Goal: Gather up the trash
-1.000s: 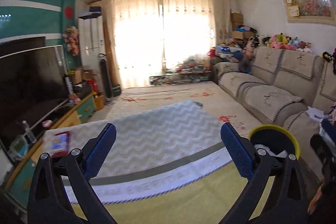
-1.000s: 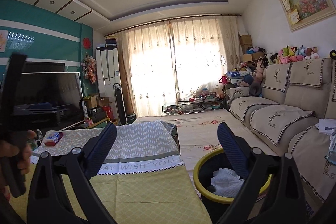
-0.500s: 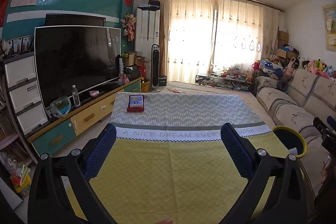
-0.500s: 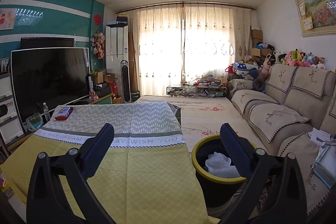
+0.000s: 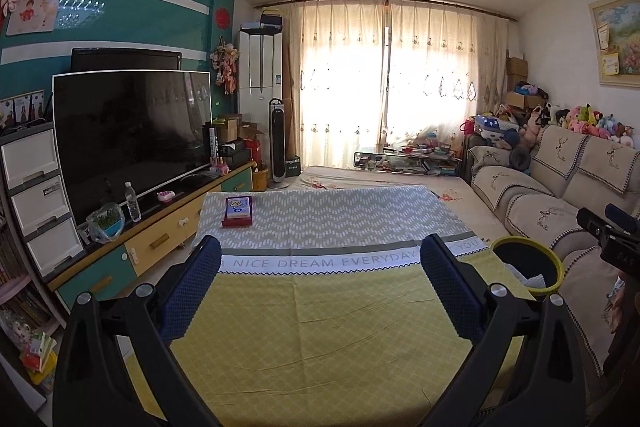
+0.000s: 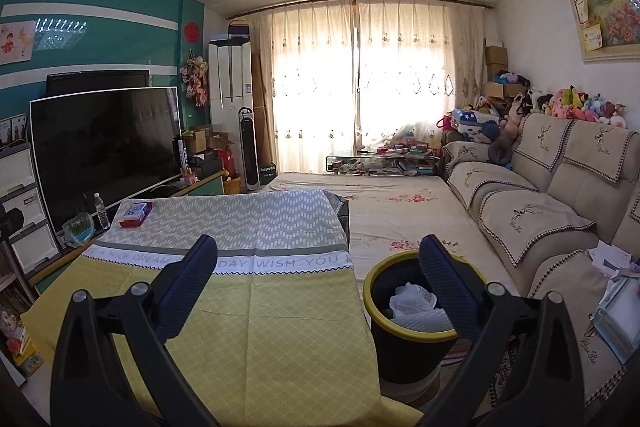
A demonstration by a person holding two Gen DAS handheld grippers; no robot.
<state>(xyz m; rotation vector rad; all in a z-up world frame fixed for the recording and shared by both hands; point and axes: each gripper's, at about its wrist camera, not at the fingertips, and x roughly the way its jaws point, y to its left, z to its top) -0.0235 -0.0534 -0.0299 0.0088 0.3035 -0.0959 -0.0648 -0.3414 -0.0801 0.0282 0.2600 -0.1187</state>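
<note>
A black bin with a yellow rim (image 6: 408,323) stands on the floor between the table and the sofa, with white crumpled paper (image 6: 416,305) inside; the left wrist view shows the bin (image 5: 528,263) at the table's right edge. My left gripper (image 5: 320,259) hangs open and empty over the yellow and grey tablecloth (image 5: 320,311). My right gripper (image 6: 318,259) is open and empty too, above the table's right edge and the bin. A small red box (image 5: 238,211) lies at the table's far left, also seen as a red box (image 6: 135,214) in the right wrist view.
A TV (image 5: 132,139) on a low cabinet (image 5: 160,239) runs along the left wall, with a water bottle (image 5: 133,202) on it. The beige sofa (image 6: 552,211) lines the right side, papers (image 6: 612,259) on its seat. The other gripper's tip (image 5: 608,231) shows at the right.
The left wrist view swung left from the bin and sofa to face the table squarely. The right wrist view shifted slightly, the bin now sits under its right finger. Both grippers stayed open.
</note>
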